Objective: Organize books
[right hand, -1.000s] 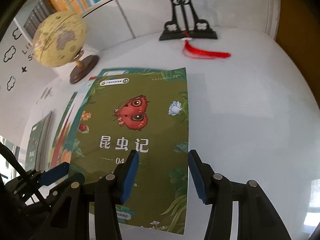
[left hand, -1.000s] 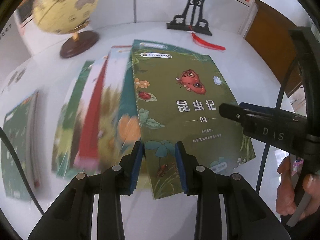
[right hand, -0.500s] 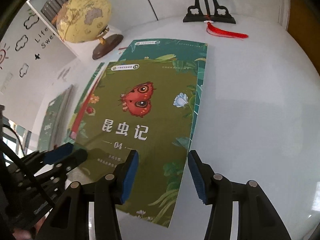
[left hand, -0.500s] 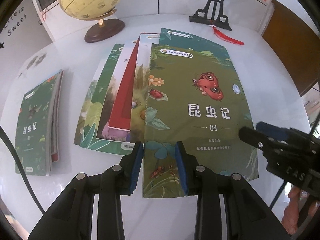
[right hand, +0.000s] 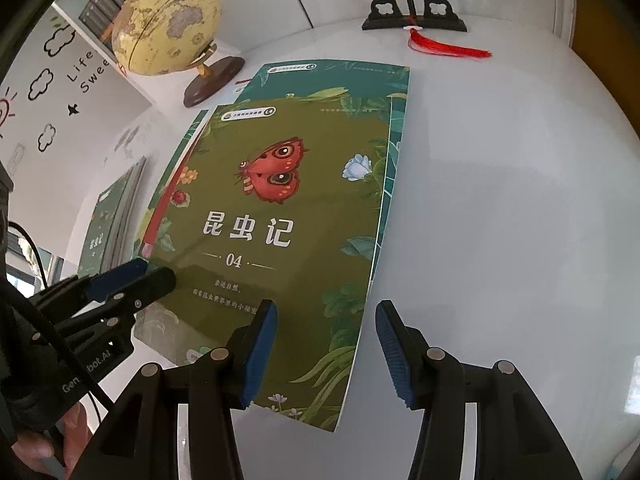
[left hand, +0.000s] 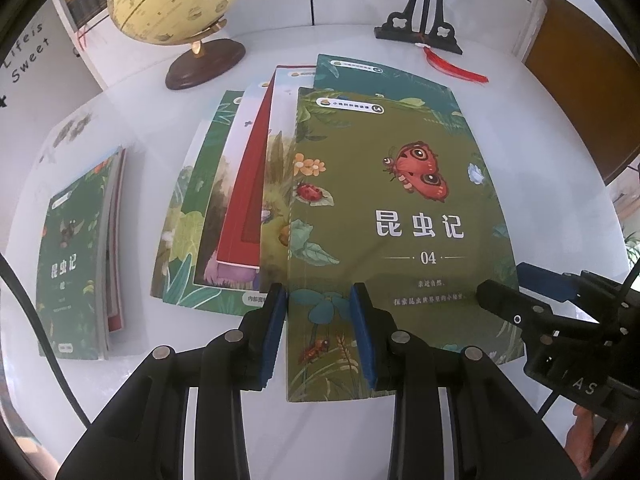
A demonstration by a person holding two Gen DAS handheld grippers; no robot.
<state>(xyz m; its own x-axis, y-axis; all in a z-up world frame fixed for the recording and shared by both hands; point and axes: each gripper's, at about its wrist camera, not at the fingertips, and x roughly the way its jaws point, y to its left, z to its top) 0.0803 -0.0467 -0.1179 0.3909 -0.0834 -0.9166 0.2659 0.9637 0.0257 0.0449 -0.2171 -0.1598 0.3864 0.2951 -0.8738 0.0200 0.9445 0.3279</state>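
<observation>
An olive-green book (left hand: 400, 220) with a red butterfly and "04" on its cover lies on top of a fanned spread of several books (left hand: 240, 200) on the white table (left hand: 540, 152). My left gripper (left hand: 320, 336) hovers open over that book's near left corner, nothing pressed between its blue pads. My right gripper (right hand: 326, 346) is open above the same book (right hand: 280, 220), whose near right edge shows between the fingers. Each gripper appears in the other's view: the right gripper (left hand: 520, 300) by the book's right side, the left gripper (right hand: 136, 276) by its left side.
A second small pile of green books (left hand: 76, 260) lies apart at the left. A yellow globe (left hand: 176, 0) on a dark base and a black ornament stand (left hand: 420, 36) with a red tassel (left hand: 452, 68) sit at the far edge. A hand (right hand: 44, 440) shows at lower left.
Both views have drawn back from the books, so the far table, globe and left pile show more. The right gripper has shifted toward the book's near right corner. Jaw openings look unchanged.
</observation>
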